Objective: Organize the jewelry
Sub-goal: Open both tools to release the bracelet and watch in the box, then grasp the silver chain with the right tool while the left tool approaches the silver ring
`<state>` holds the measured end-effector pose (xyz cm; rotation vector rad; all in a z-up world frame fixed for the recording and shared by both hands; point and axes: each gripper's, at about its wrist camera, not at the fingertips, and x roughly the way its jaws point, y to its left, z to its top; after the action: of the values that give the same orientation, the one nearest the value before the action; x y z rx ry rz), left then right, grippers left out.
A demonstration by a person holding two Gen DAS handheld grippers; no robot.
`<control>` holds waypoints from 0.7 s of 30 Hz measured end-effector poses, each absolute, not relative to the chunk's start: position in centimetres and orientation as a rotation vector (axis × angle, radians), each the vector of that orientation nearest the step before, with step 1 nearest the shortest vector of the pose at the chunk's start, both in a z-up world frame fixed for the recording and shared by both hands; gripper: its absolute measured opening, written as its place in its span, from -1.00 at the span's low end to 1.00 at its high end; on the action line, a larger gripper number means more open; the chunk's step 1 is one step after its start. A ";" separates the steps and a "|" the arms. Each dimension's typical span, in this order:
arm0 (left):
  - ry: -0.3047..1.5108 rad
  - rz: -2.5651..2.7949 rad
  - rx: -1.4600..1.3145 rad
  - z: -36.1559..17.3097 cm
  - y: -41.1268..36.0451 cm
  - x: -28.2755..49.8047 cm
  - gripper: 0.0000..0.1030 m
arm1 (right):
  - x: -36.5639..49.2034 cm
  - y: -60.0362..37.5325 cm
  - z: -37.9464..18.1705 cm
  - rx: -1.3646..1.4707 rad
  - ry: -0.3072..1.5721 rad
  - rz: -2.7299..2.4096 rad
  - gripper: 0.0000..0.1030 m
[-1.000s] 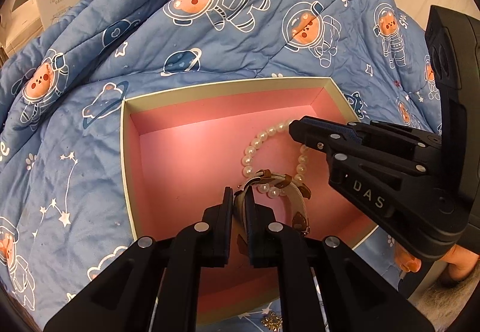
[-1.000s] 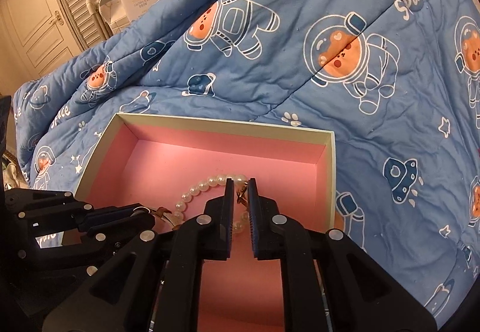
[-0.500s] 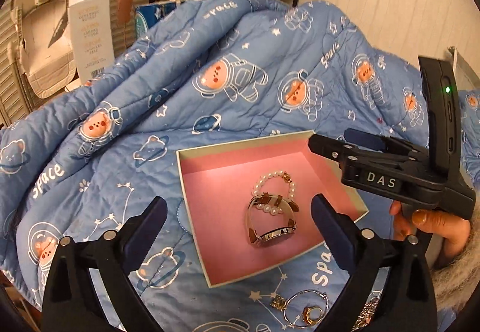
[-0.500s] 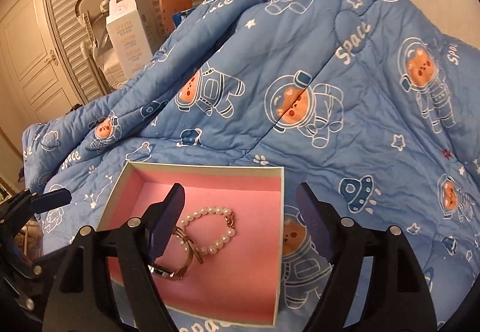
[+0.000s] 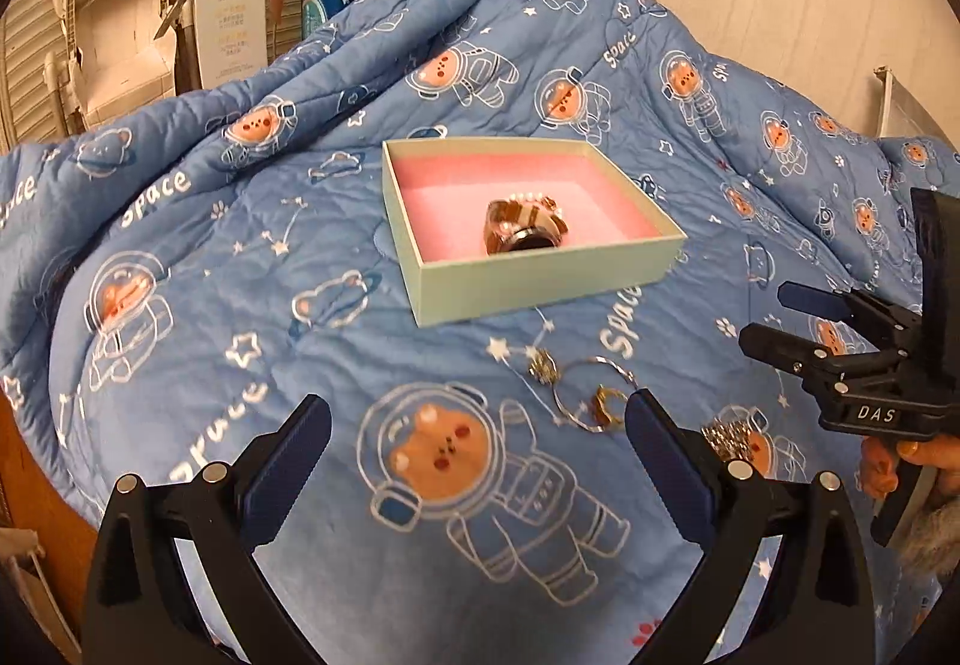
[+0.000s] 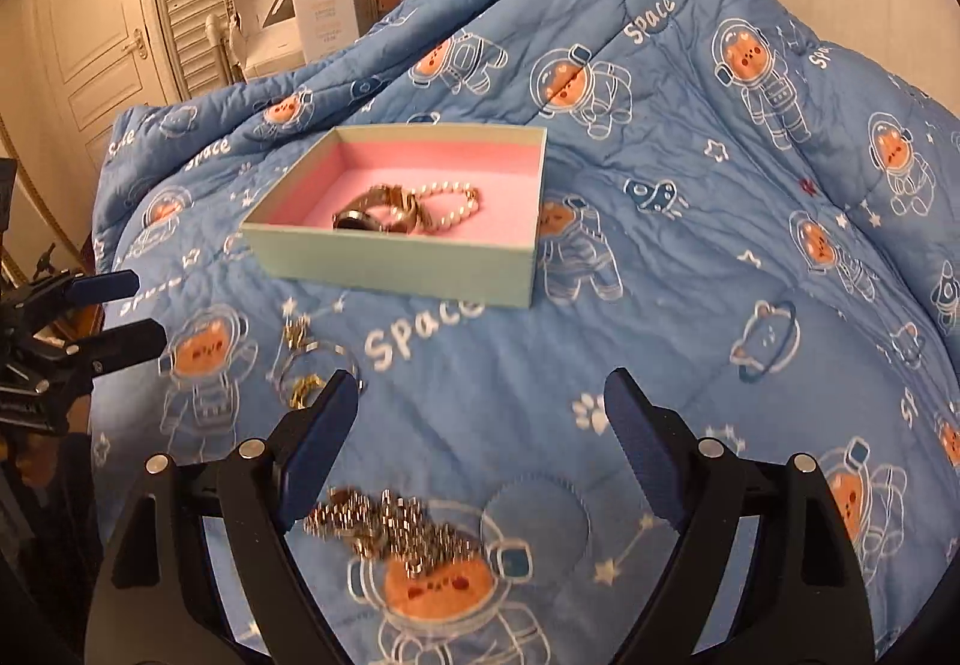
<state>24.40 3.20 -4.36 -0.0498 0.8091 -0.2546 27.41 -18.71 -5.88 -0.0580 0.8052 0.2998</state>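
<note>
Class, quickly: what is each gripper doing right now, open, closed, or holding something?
Left gripper: open, holding nothing; its jaws have just been opening.
Right gripper: open, holding nothing; its jaws have just been opening.

A pale green box [image 6: 390, 260] with a pink inside sat open on the blue quilt [image 6: 690, 305]. Inside the box lay a watch [image 6: 375, 213] with a shiny band and a dark face. A white pearl bracelet [image 6: 451, 206] lay in the box too, touching the watch. In front of the box, on the quilt, lay a thin silver ring-shaped bracelet [image 5: 591, 392] with small gold bits beside it. A sparkly silver chain [image 6: 390, 530] lay in a bunched heap farther from the box, on an orange bear picture.
</note>
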 end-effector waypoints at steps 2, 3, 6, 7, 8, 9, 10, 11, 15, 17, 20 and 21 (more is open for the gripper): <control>0.825 -0.271 -0.071 -5.0 3.0 23.1 0.87 | 25.8 -19.1 -6.7 -0.064 0.823 0.302 0.62; 0.832 -0.271 -0.072 -5.3 2.8 22.5 0.87 | 25.1 -19.3 -7.1 -0.062 0.829 0.299 0.62; 0.843 -0.265 -0.044 -6.0 2.3 20.9 0.87 | 23.6 -20.3 -7.8 -0.049 0.837 0.298 0.53; 0.844 -0.269 -0.041 -6.1 2.2 20.5 0.87 | 23.2 -20.5 -8.1 -0.050 0.845 0.297 0.39; 0.849 -0.277 -0.042 -6.3 2.1 20.1 0.87 | 22.9 -20.7 -8.3 -0.056 0.857 0.299 0.25; 0.857 -0.281 -0.046 -6.5 2.0 19.8 0.87 | 22.6 -20.8 -8.6 -0.065 0.866 0.305 0.19; 0.864 -0.287 -0.049 -6.6 1.9 19.5 0.87 | 22.4 -20.8 -8.9 -0.080 0.873 0.314 0.08; 0.869 -0.295 -0.048 -6.8 1.7 19.3 0.86 | 22.1 -20.7 -9.2 -0.102 0.879 0.323 0.02; 0.876 -0.318 -0.018 -7.4 0.7 18.7 0.78 | 21.7 -19.7 -10.3 -0.195 0.898 0.379 -0.10; 0.889 -0.343 -0.008 -7.7 0.0 18.7 0.63 | 21.9 -19.2 -10.8 -0.224 0.899 0.401 -0.10; 0.895 -0.351 0.031 -8.2 -1.0 18.7 0.52 | 22.6 -18.8 -11.2 -0.231 0.897 0.409 -0.10; 0.895 -0.351 0.042 -8.3 -1.3 18.7 0.47 | 22.9 -18.7 -11.2 -0.229 0.893 0.417 -0.11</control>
<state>18.71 -1.26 -8.31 0.0420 0.8955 -0.3511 22.87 -18.69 -11.20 -0.2292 0.8927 0.4168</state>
